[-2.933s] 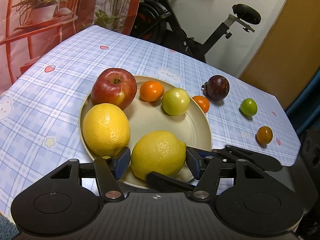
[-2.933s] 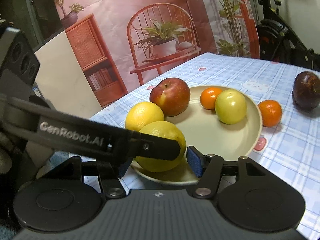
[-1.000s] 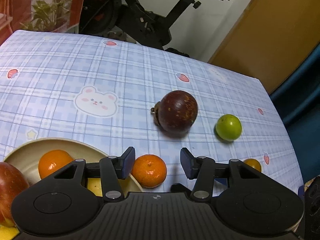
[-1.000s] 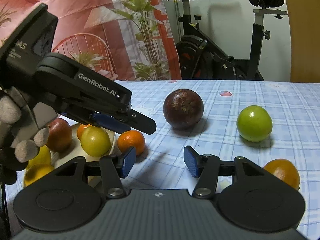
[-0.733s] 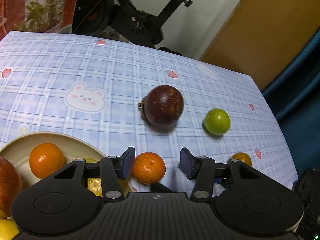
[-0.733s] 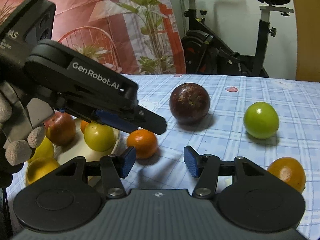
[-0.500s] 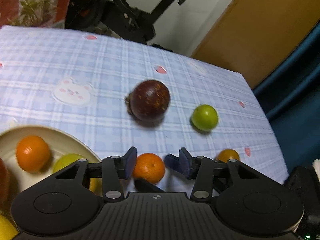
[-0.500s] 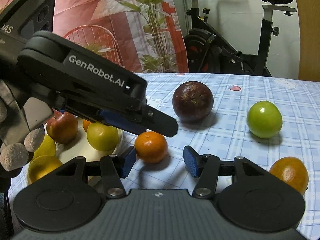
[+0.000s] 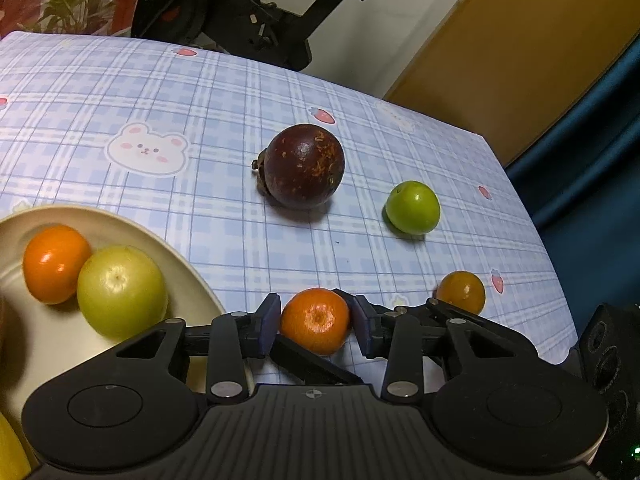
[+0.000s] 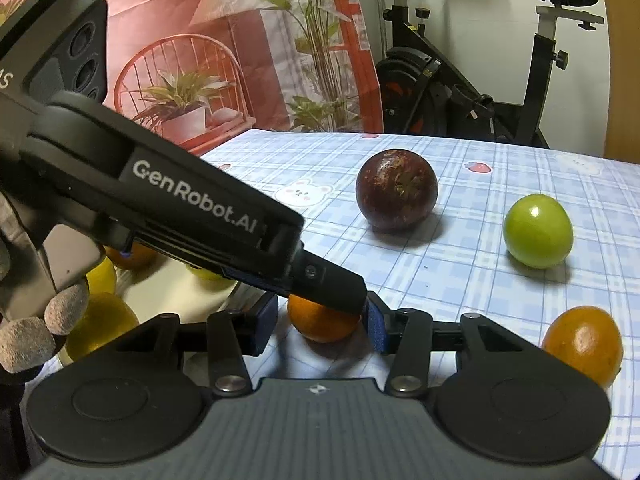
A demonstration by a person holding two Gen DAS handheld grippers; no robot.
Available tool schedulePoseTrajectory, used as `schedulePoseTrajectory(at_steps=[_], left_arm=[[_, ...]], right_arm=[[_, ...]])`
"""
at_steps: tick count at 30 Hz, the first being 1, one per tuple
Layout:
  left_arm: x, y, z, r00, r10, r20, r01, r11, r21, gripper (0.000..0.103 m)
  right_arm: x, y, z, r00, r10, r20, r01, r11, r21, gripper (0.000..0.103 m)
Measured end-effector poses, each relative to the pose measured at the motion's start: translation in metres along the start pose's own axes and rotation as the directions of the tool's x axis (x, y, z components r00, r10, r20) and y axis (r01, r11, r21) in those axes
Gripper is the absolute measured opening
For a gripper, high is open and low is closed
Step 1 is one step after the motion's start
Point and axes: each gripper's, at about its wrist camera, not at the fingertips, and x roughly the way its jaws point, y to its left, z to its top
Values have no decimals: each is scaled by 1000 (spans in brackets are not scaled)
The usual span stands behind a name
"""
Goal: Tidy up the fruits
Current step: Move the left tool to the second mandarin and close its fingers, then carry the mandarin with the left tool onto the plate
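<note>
A small orange tangerine (image 9: 316, 318) lies on the checked cloth just right of the cream plate (image 9: 188, 276). My left gripper (image 9: 315, 327) is shut on it, both blue pads against its sides. In the right wrist view the left gripper's finger (image 10: 328, 282) covers the top of the tangerine (image 10: 320, 330). My right gripper (image 10: 320, 322) is closing around the same fruit, with gaps still showing at its pads. A dark purple fruit (image 9: 304, 166), a green fruit (image 9: 413, 207) and a small orange-brown fruit (image 9: 461, 292) lie farther out on the cloth.
The plate holds an orange (image 9: 56, 264), a yellow-green fruit (image 9: 122, 292) and lemons (image 10: 100, 320). A gloved hand (image 10: 24, 344) holds the left gripper. The table's right edge (image 9: 560, 320) is close to the small fruit. An exercise bike (image 10: 460, 92) stands behind the table.
My left gripper left the lemon on the plate, moved to the tangerine and closed its pads onto it. My right gripper's jaws have narrowed around the same fruit.
</note>
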Motion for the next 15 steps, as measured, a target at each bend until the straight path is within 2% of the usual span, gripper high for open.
schedulePoseTrajectory(at_steps=[5, 8, 15], left_arm=[[-3, 1, -6, 1000, -19, 3, 19, 1000, -21, 41], [-4, -2, -11, 1000, -26, 1, 26, 999, -21, 41], [-13, -5, -20, 999, -36, -11, 36, 999, -9, 41]], right_arm=[[-4, 2, -3, 1000, -16, -8, 16, 1000, 5, 47], [-9, 3, -8, 1000, -15, -7, 15, 1000, 5, 41], [-19, 6, -14, 1000, 2, -9, -2, 998, 61, 41]])
